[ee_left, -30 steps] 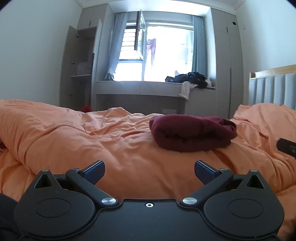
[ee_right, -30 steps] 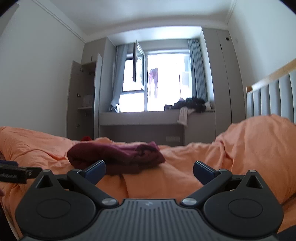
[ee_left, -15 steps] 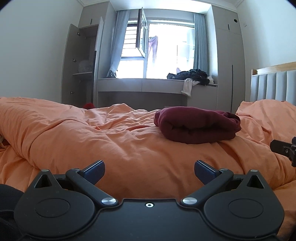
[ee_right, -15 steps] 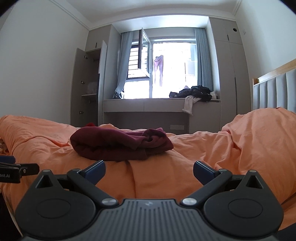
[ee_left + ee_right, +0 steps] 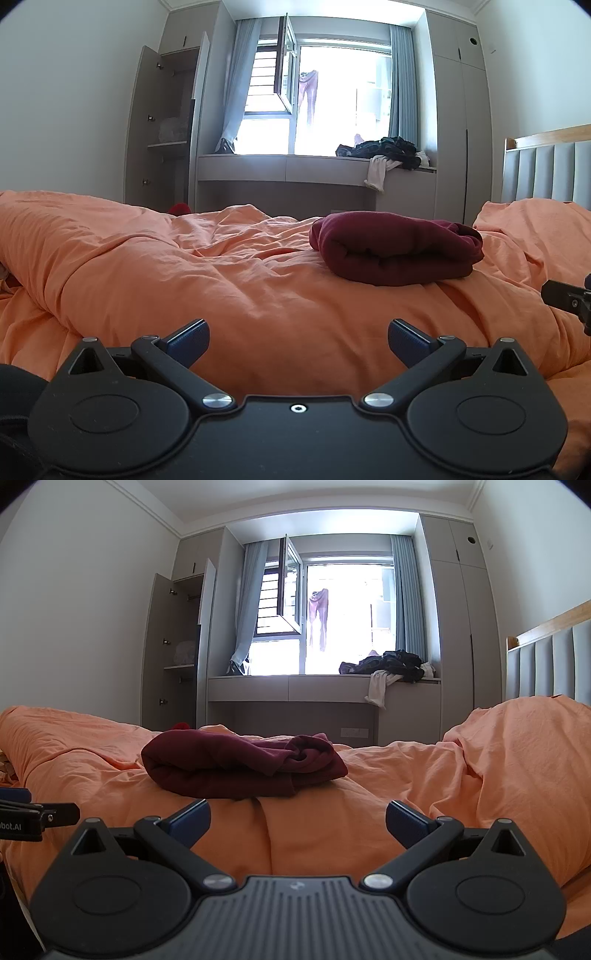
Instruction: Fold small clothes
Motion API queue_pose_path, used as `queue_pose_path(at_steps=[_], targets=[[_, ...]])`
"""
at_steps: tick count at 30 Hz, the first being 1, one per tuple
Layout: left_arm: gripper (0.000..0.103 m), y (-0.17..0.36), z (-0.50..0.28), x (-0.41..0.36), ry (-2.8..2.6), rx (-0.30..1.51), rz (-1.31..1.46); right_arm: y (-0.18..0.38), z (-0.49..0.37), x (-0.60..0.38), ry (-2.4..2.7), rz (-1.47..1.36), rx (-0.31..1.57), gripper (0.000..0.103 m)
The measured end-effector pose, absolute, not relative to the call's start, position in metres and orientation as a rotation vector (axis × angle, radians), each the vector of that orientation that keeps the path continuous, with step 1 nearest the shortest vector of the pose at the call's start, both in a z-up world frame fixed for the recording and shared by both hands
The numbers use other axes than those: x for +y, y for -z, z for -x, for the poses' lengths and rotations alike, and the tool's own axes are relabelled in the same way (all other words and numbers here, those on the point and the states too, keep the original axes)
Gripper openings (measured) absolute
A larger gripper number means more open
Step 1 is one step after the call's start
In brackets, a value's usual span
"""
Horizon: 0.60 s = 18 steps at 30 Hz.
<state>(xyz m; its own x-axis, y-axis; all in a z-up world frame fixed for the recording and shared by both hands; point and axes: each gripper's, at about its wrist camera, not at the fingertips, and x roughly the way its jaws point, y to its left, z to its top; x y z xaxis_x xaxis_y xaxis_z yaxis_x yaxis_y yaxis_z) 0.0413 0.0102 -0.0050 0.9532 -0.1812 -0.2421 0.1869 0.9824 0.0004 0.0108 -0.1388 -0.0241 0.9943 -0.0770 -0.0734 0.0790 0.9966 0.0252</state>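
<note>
The maroon garment lies folded into a thick bundle on the orange duvet of the bed, its rolled edge toward the cameras and a bunched, twisted end on its right side. That loose end looks like the weak point: the fold probably wants tucking flat before it counts as done. The left gripper and right gripper both hover low, short of the cloth, fingers spread wide and empty. Any correction should pinch only the top layer, lest the bundle unroll.
</note>
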Motion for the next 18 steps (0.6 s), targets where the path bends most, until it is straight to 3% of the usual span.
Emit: queue_pose_path(at_steps=[18], targets=[[0.103, 0.0053, -0.0419, 0.0109, 0.186, 0.243, -0.020, 0.0248, -0.0103, -0.1387, 0.078, -0.022, 0.073, 0.103]])
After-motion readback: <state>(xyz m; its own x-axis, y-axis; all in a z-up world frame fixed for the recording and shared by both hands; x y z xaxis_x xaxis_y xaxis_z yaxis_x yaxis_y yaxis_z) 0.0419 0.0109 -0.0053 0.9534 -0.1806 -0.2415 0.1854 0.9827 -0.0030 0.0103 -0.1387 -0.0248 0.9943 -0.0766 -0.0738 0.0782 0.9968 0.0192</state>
